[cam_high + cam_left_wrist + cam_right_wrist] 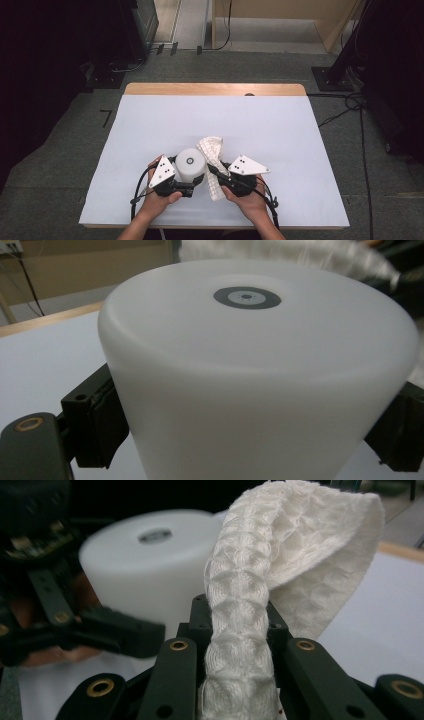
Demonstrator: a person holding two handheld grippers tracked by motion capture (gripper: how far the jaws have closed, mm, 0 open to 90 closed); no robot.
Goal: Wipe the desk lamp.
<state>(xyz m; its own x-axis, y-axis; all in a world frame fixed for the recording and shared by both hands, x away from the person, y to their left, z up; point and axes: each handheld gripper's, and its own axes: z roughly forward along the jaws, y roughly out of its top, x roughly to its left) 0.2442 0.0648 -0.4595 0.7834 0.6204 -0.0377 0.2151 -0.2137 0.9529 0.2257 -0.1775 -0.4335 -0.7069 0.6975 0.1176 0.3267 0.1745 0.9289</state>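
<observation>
Right now we hold a white cup (pixel 190 164) upside down on the table's white sheet (pixel 150 125), near the sheet's front edge and about midway along it. Our left gripper (pixel 192 189) has its jaws spread around the cup's wall, one pad (pixel 102 425) pressed to each side, so the cup sits clamped between them with its flat base and the grey ring (pixel 247 297) facing up. Just beside the cup, on its right, our right gripper (pixel 216 176) has its jaws nearly together, pinched on a white waffle-weave cloth (pixel 212 150). Seen along the right gripper's jaws, the cloth (pixel 250 605) rises out of them as a thick folded strip and flops over at the top, away from the cup (pixel 145 575). From above, the cloth's upper fold lies against the cup's right side, and its lower end hangs down beside the right gripper.
</observation>
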